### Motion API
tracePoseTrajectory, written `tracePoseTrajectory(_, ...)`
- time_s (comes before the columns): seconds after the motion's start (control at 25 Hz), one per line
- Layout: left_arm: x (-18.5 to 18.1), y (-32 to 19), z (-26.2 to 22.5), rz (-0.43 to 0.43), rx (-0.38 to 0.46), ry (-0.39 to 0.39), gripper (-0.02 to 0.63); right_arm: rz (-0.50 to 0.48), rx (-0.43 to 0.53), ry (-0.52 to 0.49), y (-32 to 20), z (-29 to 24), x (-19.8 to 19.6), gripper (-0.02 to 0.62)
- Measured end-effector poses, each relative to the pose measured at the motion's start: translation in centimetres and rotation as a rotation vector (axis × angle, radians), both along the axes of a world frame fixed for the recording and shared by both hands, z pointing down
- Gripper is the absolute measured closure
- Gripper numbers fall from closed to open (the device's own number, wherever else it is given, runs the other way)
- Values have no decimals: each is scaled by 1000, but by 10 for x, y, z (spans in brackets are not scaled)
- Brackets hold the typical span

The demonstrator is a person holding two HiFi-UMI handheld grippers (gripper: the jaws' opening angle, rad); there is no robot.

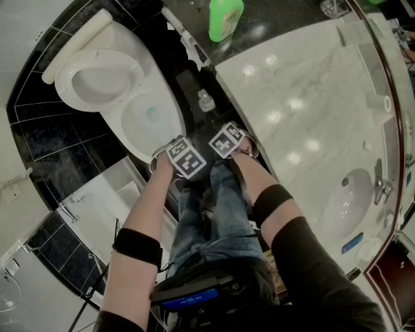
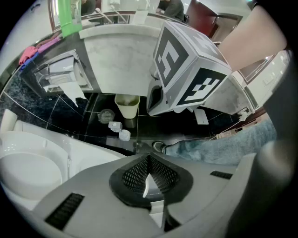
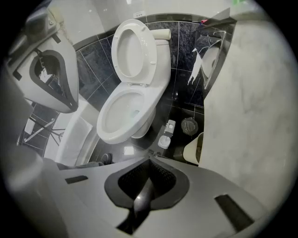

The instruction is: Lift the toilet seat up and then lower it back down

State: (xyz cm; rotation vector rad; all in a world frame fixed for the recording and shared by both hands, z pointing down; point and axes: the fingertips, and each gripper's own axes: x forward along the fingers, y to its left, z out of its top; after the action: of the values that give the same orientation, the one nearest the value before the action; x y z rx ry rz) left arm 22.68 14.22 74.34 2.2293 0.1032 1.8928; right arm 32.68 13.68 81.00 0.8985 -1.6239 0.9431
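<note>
The white toilet [image 1: 152, 117] stands at the upper left of the head view. Its seat [image 1: 130, 68] is raised and leans back against the tank [image 1: 74, 40], leaving the bowl [image 3: 122, 116] uncovered. In the right gripper view the upright seat [image 3: 148, 51] shows above the bowl. Both grippers hang close together over the person's knees, apart from the toilet. My left gripper [image 1: 185, 157] is shut and holds nothing; its pads [image 2: 139, 174] meet. My right gripper [image 1: 227, 139] is also shut and holds nothing, pointing toward the toilet [image 3: 149, 160].
A marble counter [image 1: 305, 97] with a sink basin [image 1: 350, 201] fills the right. A green bottle [image 1: 225, 18] stands at its far end. A floor drain [image 3: 189, 124], a waste bin [image 3: 193, 148] and a paper holder [image 3: 209, 60] lie beside the toilet.
</note>
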Motion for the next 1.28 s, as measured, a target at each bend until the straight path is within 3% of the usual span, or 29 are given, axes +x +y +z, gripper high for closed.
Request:
tracePoseTrajectory(0.28,-16,8,-41,-61,21,39,600,26,44,-15,3,-42,-11,589)
tracePoseTrajectory(0.52,-42,-2,-98,-281,89,141,598,21,156,-43,-9,-109,-31,589)
tracePoseTrajectory(0.8,-88,-13,-185,-561,263,313,598,55,344,-143,-21,-195,-71,589)
tracePoseTrajectory(1.0,-136,-27,-255,-784,419,473,598,38,537,-216,-40,-285,-110,589)
tracePoseTrajectory(1.28,-222,-26,-354,-958,677,616,598,95,753,-357,-31,-388,-152,589)
